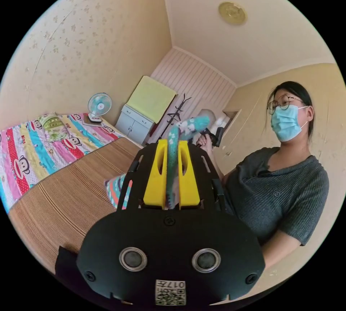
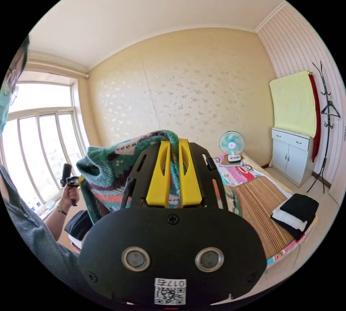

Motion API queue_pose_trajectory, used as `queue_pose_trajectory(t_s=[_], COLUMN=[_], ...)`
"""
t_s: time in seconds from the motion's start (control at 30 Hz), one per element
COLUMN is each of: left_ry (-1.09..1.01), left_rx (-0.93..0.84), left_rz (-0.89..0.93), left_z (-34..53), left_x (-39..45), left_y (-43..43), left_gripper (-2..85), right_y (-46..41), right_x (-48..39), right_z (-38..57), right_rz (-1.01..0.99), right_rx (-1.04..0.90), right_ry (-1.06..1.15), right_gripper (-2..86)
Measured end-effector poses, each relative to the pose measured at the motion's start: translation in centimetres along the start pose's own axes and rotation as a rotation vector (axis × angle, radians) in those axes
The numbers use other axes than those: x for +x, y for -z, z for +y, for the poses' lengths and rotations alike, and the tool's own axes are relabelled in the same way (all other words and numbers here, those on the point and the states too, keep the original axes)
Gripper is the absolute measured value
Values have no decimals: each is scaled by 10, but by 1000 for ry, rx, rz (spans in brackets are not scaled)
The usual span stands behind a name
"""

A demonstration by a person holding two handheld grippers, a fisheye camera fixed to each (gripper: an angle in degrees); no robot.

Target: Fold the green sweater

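Note:
The green sweater [image 1: 191, 125], a knit with pink, purple and white bands, hangs in the air between both grippers. In the left gripper view my left gripper [image 1: 172, 143] is shut on an edge of it, and the knit runs up to my right gripper [image 1: 213, 136], held in the person's hand. In the right gripper view my right gripper [image 2: 174, 142] is shut on the sweater [image 2: 108, 177], which stretches left to the left gripper [image 2: 73, 180] in the other hand. A lower part of the sweater [image 1: 116, 189] droops towards the bed.
A bed with a striped brown mat [image 1: 68, 195] and a colourful quilt [image 1: 32, 152] lies below. Folded black and white clothes [image 2: 295, 214] sit at the mat's corner. A small fan [image 2: 231, 145], a white cabinet [image 2: 292, 159], a coat stand [image 2: 326, 116] and a window [image 2: 39, 152] line the walls. The person [image 1: 274, 192] stands close.

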State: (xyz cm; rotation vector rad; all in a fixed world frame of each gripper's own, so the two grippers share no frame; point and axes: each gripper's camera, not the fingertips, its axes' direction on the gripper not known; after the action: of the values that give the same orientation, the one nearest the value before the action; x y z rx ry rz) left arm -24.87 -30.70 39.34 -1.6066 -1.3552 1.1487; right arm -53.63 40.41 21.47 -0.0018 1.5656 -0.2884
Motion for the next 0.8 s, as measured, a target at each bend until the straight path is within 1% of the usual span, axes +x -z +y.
queue_pose_trajectory(t_s=[0.03, 0.07, 0.13, 0.2, 0.27, 0.3, 0.33, 0.37, 0.4, 0.43, 0.47, 0.5, 0.57, 0.6, 0.63, 0.67, 0.7, 0.73, 0.77, 0.8], left_ry=[2, 3, -24, -94, -178, -225, -202, -157, -54, 33, 70, 137, 268, 368, 476, 539, 688, 853, 905, 948], left_rx=[-5, 6, 82, 128, 173, 191, 188, 184, 166, 141, 128, 107, 89, 73, 51, 41, 40, 54, 73, 127], left_rz=[87, 136, 270, 274, 230, 204, 174, 144, 64, -32, -81, -168, -236, -292, -378, -426, -530, -603, -614, -607], left_z=[7, 10, 16, 7, -13, -31, -54, -67, -92, -114, -125, -143, -163, -171, -172, -170, -156, -131, -117, -89], left_x=[-5, -6, -1, 20, 47, 62, 69, 68, 62, 52, 44, 21, -33, -81, -134, -162, -213, -253, -268, -285], left_y=[-17, -24, -45, -54, -56, -57, -60, -61, -65, -71, -74, -81, -91, -98, -105, -108, -111, -112, -112, -115], left_gripper=[48, 48, 48, 48, 49, 49, 49, 49, 49, 48, 48, 48, 49, 52, 56, 58, 61, 55, 52, 52], right_y=[5, 13, 26, 37, 44, 43, 37, 21, 9, -19, -59, -84, -213, -250, -326, -394, -425, -472, -502, -510], right_x=[1, 4, 12, 19, 33, 38, 51, 67, 75, 92, 107, 113, 146, 157, 183, 208, 220, 239, 251, 254], right_z=[-7, -14, -25, -42, -71, -79, -97, -117, -127, -145, -159, -165, -172, -168, -153, -127, -111, -77, -45, -30], right_rz=[2, 9, -10, -45, -65, -80, -112, -158, -185, -211, -188, -161, -54, -46, -54, -82, -99, -75, -56, -52], right_rx=[21, 60, 116, 144, 160, 160, 143, 86, 44, -42, -144, -207, -514, -596, -745, -857, -917, -1047, -1160, -1194], right_ry=[11, 29, 70, 150, 239, 246, 232, 182, 152, 91, 74, 86, 144, 131, 82, 21, -15, -109, -139, -129], right_gripper=[35, 34, 34, 34, 35, 35, 35, 35, 36, 36, 37, 38, 42, 43, 47, 47, 48, 48, 49, 51])
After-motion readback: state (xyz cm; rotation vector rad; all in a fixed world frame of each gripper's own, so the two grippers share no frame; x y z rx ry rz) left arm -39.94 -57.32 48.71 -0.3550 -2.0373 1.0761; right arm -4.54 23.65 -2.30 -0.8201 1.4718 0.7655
